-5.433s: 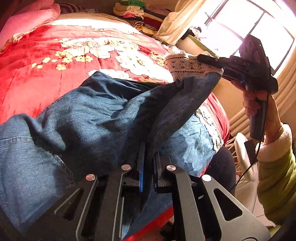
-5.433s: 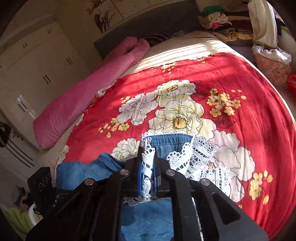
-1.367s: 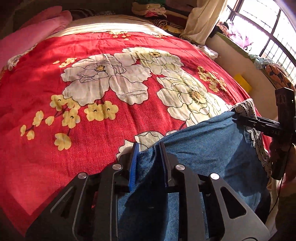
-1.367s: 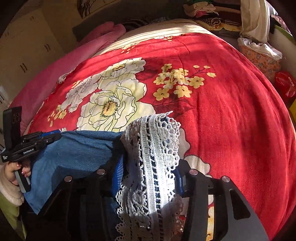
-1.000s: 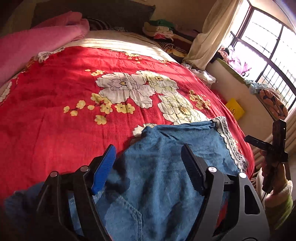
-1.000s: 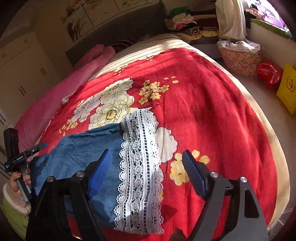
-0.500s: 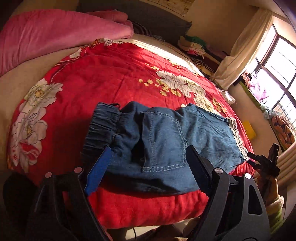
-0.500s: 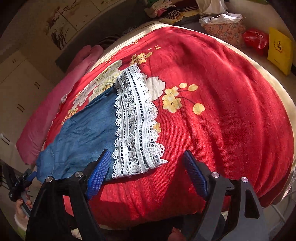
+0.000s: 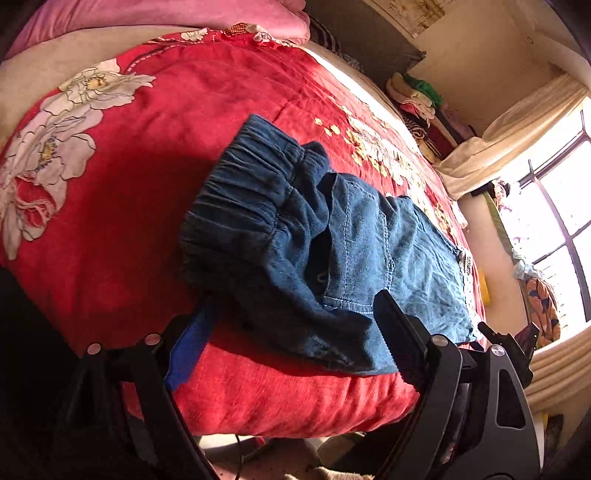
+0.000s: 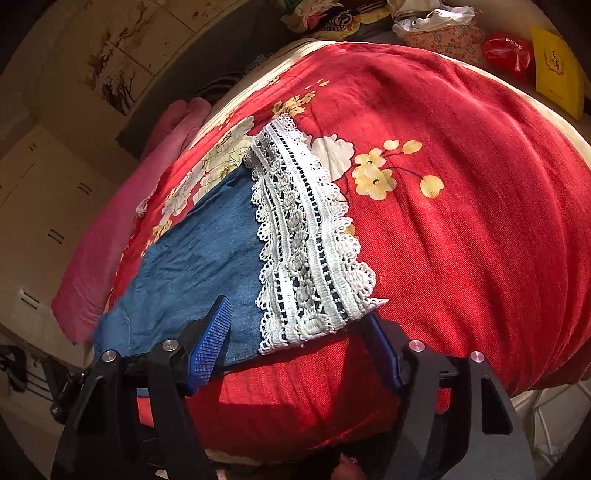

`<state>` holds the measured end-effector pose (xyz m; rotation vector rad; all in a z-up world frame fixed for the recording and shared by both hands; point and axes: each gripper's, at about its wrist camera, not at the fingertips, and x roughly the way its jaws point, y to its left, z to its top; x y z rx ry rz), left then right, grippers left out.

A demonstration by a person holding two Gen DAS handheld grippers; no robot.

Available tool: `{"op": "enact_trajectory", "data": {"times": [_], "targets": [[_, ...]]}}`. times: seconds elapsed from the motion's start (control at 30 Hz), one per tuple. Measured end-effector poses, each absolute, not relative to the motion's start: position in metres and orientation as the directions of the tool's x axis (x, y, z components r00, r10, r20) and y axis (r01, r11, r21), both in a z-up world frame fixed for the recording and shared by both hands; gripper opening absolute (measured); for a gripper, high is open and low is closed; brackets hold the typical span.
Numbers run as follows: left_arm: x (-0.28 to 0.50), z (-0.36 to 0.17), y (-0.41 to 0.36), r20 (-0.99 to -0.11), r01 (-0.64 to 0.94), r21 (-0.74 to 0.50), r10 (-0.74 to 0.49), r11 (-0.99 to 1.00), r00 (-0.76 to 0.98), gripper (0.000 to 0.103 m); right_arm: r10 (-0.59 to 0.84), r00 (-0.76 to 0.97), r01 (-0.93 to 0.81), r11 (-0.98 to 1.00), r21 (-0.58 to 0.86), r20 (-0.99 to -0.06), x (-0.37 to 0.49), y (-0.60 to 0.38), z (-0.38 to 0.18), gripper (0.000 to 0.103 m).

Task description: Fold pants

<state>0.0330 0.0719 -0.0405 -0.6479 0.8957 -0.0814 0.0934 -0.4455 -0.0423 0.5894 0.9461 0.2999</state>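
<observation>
Blue denim pants (image 9: pixel 332 236) lie folded lengthwise on the red floral bedspread (image 9: pixel 155 140), with the gathered elastic waistband (image 9: pixel 243 188) nearest the left wrist camera. The white lace hem (image 10: pixel 306 251) lies at the other end, nearest the right wrist camera, where the denim (image 10: pixel 199 258) also shows. My left gripper (image 9: pixel 291 339) is open and empty, just off the bed's front edge by the waistband. My right gripper (image 10: pixel 295 354) is open and empty, just in front of the lace hem. The right gripper (image 9: pixel 506 339) shows small in the left wrist view.
A pink bolster (image 9: pixel 159 14) lies at the head of the bed. Piles of folded clothes (image 9: pixel 421 107) sit by the far wall near a curtained window (image 9: pixel 554 192). A yellow bag (image 10: pixel 557 70) and a red bag (image 10: pixel 509 55) stand on the floor beyond the bed. Cupboards (image 10: pixel 40 221) line the left wall.
Both grippers held the pants shut, laid them on the bed, opened and let go. Since then both have backed off toward the bed's edge.
</observation>
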Motion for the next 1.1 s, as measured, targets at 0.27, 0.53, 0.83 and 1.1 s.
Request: {"op": "enact_trajectory", "data": {"times": [0.27, 0.53, 0.83, 1.1], "targets": [[0.039, -0.035, 0.067, -0.708, -0.182, -0.505, -0.284, 0.844, 0.646, 0.012, 0.454, 0.595, -0.063, 0.849, 0.525, -0.664, 0.091, -0.448, -0.023, 0.019], [0.037, -0.055, 0.071, -0.745, -0.200, -0.479, -0.275, 0.855, 0.607, 0.022, 0.430, 0.553, -0.034, 0.867, 0.497, -0.713, 0.095, -0.448, -0.053, 0.020], [0.028, -0.040, 0.069, -0.756, -0.196, -0.440, -0.244, 0.876, 0.607, 0.037, 0.348, 0.579, -0.002, 0.905, 0.425, -0.737, 0.084, -0.449, -0.035, 0.040], [0.002, 0.001, 0.081, -0.735, -0.247, -0.328, -0.081, 0.912, 0.674, 0.053, 0.268, 0.652, 0.016, 0.931, 0.366, -0.710, 0.060, -0.457, -0.009, 0.048]]}}
